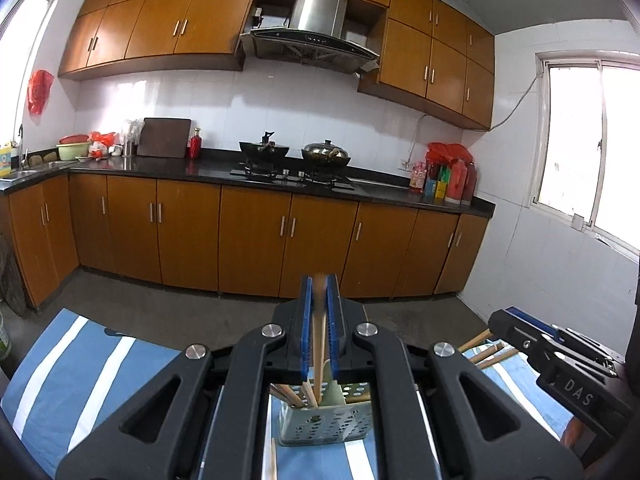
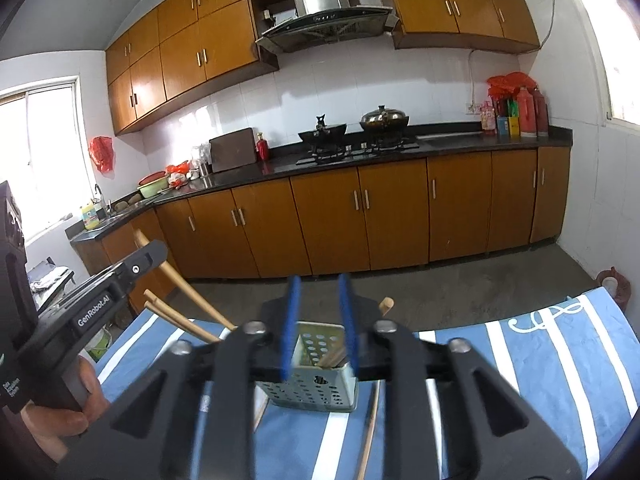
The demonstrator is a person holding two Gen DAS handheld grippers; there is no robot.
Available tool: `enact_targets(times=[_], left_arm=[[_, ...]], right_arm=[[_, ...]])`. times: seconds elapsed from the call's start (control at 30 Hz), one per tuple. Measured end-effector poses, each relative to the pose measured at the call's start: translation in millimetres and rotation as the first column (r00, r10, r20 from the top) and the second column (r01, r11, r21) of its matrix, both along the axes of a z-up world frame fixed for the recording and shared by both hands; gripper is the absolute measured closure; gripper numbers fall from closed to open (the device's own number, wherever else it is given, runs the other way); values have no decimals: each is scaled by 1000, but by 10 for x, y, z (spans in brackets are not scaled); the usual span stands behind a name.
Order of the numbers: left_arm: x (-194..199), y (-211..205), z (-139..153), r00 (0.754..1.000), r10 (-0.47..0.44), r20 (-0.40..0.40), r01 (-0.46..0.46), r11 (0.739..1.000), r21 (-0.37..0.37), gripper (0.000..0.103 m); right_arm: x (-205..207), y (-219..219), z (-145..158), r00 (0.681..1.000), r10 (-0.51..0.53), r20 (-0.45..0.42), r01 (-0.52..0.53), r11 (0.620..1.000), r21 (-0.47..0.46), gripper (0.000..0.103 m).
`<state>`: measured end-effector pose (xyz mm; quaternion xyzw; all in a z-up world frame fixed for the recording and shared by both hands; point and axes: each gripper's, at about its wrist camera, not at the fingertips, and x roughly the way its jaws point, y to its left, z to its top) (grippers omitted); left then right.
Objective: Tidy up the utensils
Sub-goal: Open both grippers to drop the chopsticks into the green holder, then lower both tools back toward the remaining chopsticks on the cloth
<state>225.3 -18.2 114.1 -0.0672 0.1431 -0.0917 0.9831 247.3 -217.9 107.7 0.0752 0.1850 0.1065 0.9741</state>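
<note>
A grey-green perforated utensil holder (image 1: 326,420) (image 2: 316,376) stands on a blue cloth with white stripes (image 1: 80,360) (image 2: 560,360). Several wooden chopsticks lean in it. My left gripper (image 1: 320,284) is shut on a wooden chopstick (image 1: 319,344) whose lower end reaches down into the holder. In the right wrist view that left gripper (image 2: 150,252) comes in from the left with the stick (image 2: 188,292) slanting to the holder. My right gripper (image 2: 319,280) hovers just before the holder, blue pads apart with nothing between them; the left wrist view shows it at the right (image 1: 516,320).
One loose chopstick (image 2: 370,436) (image 1: 273,460) lies on the cloth in front of the holder. A person's hand (image 2: 68,412) grips the left tool. Beyond the table are bare floor and a kitchen counter (image 1: 200,168) with a wok and a pot.
</note>
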Motion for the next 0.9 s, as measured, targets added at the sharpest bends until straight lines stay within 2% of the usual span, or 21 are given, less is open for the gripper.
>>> enact_targets(times=[0.13, 0.2, 0.23, 0.37, 0.47, 0.63, 0.7, 0.8, 0.9], left_arm=[[-13, 28, 63, 1000, 2, 6, -1, 1000, -12, 91], [-60, 58, 86, 1000, 6, 14, -6, 1000, -20, 77], [-94, 76, 101, 1000, 11, 19, -10, 1000, -26, 76], [-261, 183, 177, 999, 12, 34, -10, 999, -45, 75], [-478, 311, 134, 1000, 15, 25, -15, 999, -36, 75], [-717, 487, -222, 998, 40, -50, -38, 999, 35, 72], [-766, 557, -449, 994, 60, -96, -54, 996, 69, 71], [-763, 688, -851, 976, 82, -200, -67, 994, 83, 72], [-745, 775, -1258, 946, 102, -308, -82, 994, 76, 71]], right_arm=[[-60, -38, 40, 1000, -8, 15, 8, 1000, 14, 79], [-136, -70, 82, 999, -16, 33, 16, 1000, 18, 79], [-177, -91, 106, 999, -20, 42, 19, 1000, 18, 79], [-425, -230, 171, 995, -50, 82, 49, 999, 24, 78], [-616, -352, 95, 994, -78, 77, 76, 997, 30, 78], [-790, -465, -335, 992, -125, -5, 124, 992, -24, 75], [-790, -487, -643, 988, -135, -78, 132, 990, -39, 75], [-747, -485, -1060, 972, -144, -184, 141, 990, -31, 75], [-719, -405, -1476, 950, -138, -279, 135, 990, -31, 75]])
